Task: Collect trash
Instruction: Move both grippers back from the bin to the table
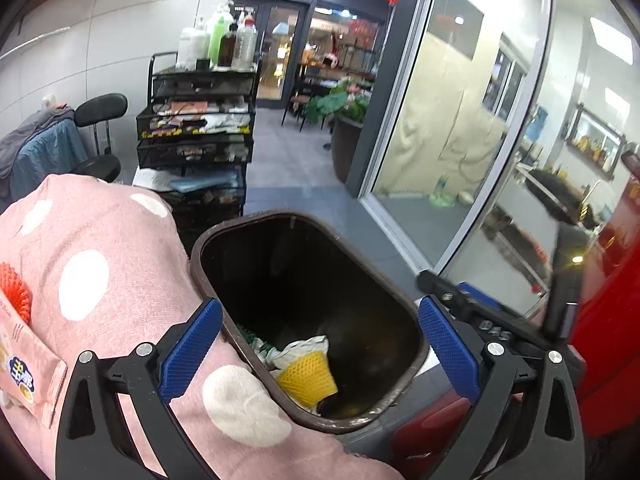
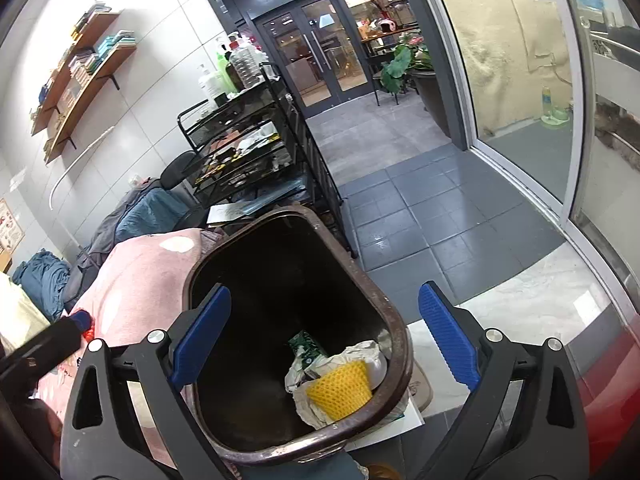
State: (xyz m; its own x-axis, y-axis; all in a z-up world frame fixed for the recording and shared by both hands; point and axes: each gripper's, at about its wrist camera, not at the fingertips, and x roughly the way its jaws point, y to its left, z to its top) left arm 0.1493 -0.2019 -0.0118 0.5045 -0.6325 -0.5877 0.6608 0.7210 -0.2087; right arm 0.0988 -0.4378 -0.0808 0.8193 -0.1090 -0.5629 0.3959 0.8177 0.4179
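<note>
Inside one brown trash bin (image 2: 280,280) at lower centre of both views lie one yellow foam net (image 2: 340,390), one crumpled white paper (image 2: 360,354) and one green wrapper (image 2: 306,344). Both the left tool (image 1: 320,344) and right tool (image 2: 324,336) hang tilted down over the bin, blue pads spread wide, pinching nothing. One pink snack packet (image 1: 24,368) and one orange-red foam net (image 1: 14,286) rest on a pink dotted cloth (image 1: 120,264) at lower left.

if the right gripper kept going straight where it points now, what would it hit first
Probably the inside of the dark brown plastic trash bin: the open right gripper aims into its mouth, toward the crumpled paper and yellow foam net. Depth is unclear.
</note>
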